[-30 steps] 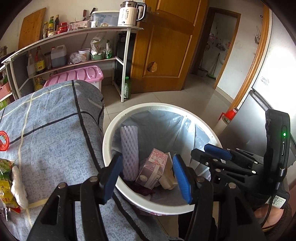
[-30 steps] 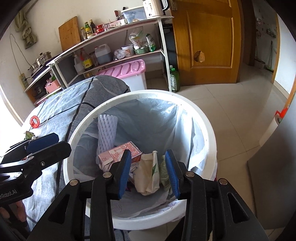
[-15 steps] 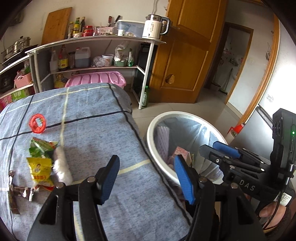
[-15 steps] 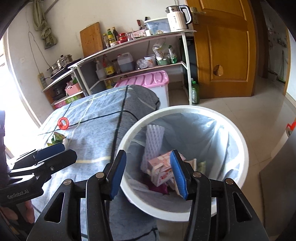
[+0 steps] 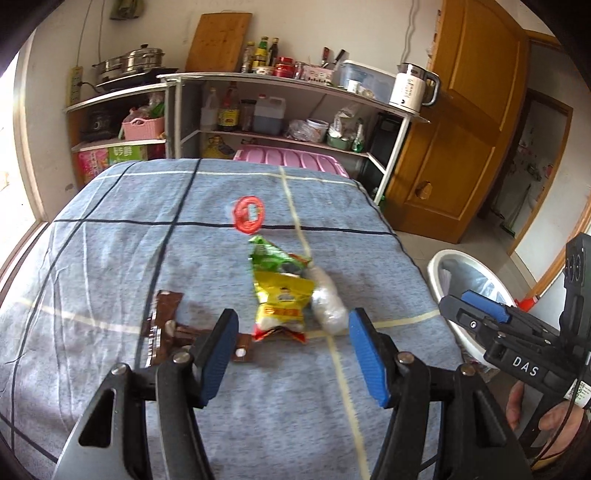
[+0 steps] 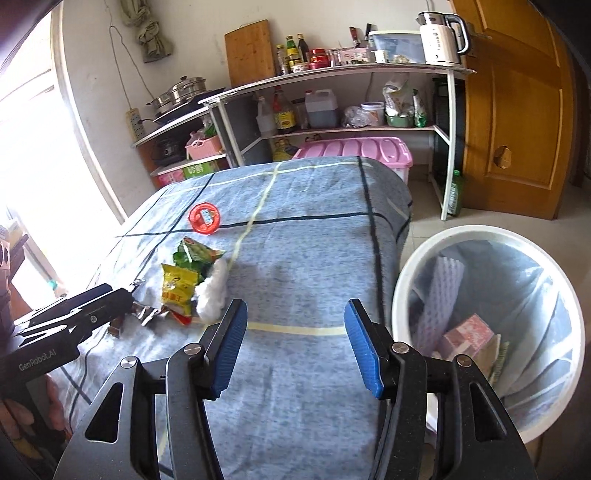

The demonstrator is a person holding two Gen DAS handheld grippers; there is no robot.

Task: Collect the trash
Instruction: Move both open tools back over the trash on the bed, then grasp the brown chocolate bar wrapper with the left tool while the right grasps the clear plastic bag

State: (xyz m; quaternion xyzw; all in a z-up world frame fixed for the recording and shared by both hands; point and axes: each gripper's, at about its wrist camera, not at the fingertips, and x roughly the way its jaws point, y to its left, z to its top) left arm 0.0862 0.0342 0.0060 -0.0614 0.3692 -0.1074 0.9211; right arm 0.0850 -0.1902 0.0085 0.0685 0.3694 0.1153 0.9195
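Both tools had swung from the bin (image 6: 491, 332) toward the counter (image 5: 110, 258), left tool (image 5: 293, 350) open and empty, right tool (image 6: 295, 345) opening empty, aimed at wrappers (image 5: 282, 295) near centre.

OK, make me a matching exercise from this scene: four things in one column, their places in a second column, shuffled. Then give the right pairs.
Things:
1. red ring
2. yellow snack bag
3. pink carton
4. white kettle

Places:
A. inside the white bin
B. on the top shelf, next to the door
C. on the blue cloth, farthest from the grippers
D. on the blue cloth, between a green bag and the left gripper

Pairs: 1-C, 2-D, 3-A, 4-B
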